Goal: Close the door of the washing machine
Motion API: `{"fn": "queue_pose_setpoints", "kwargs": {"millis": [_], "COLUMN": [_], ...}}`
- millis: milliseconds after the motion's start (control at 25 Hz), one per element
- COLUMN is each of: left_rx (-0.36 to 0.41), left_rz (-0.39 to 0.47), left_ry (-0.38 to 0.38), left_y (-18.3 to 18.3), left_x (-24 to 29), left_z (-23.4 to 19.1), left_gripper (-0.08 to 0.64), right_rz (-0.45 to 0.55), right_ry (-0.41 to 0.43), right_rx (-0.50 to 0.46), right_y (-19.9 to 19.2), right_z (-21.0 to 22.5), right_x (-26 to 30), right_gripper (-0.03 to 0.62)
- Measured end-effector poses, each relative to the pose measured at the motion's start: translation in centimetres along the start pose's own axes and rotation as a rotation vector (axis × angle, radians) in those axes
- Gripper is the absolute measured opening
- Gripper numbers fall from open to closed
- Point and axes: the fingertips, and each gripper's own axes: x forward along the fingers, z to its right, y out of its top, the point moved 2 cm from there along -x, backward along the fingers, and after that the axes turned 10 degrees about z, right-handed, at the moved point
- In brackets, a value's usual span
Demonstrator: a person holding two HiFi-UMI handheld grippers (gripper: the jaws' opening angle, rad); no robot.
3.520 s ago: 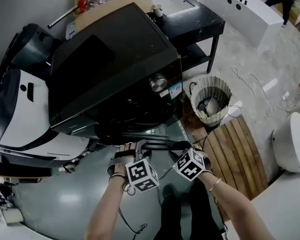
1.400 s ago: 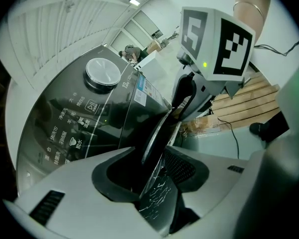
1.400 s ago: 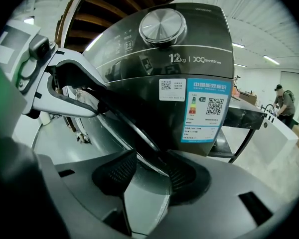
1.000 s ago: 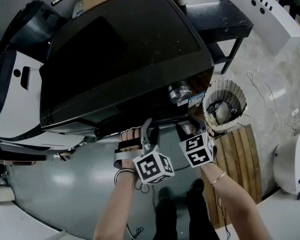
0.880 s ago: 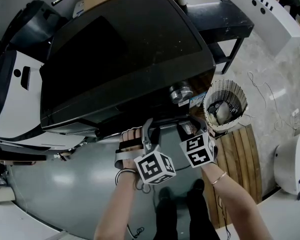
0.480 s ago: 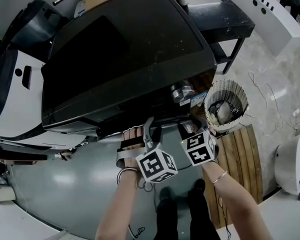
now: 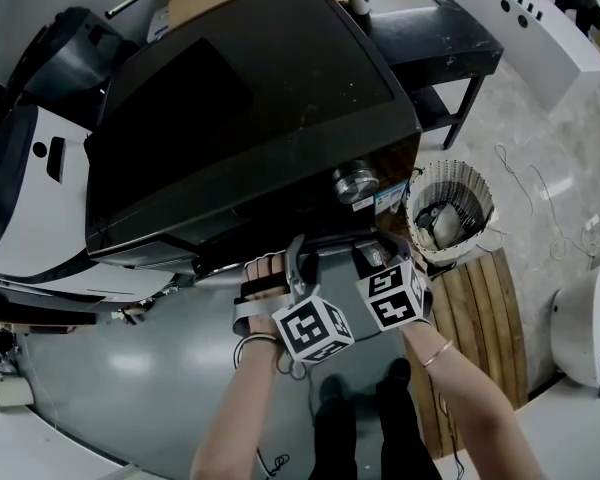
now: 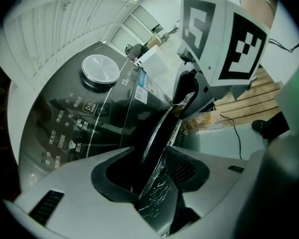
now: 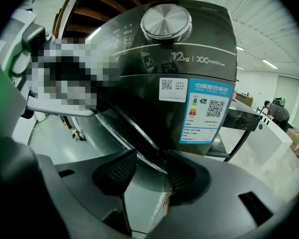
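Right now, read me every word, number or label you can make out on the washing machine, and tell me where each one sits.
"12kg": front of the washing machine, below the knob.
"inverter": just right of "12kg", after a small logo.
"中国能效标识": heading of the blue energy label.
Fine print and QR codes on that label and the white sticker: too small to read.
Chinese program names on the control panel: too skewed to read reliably.

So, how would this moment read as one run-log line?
door: ajar, not yet closed | left gripper: shut on door edge | right gripper: open, astride door rim
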Motion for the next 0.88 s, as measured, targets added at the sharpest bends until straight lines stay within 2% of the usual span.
{"fn": "queue_pose_setpoints", "kwargs": {"millis": [600,880], "left_rx": [-0.031,-0.131], "left_rz": [0.006,0.02], "left_ry": [0.013,0.042], "left_y": [0.9,1.1], "left_x": [-1.5,-4.4], "left_z": [0.3,0.1], "left_gripper": [0.215,0.213], "right_rz": [0.009,0.037], "right_ry": [0.005,0.023], "right_rx": [0.038,0.096], "right_y": [-0.5,1.1], "right_z": [0.0,-0.7], "right_x": [-2.1,-5.3], "right_gripper": [0.195,0.193]}}
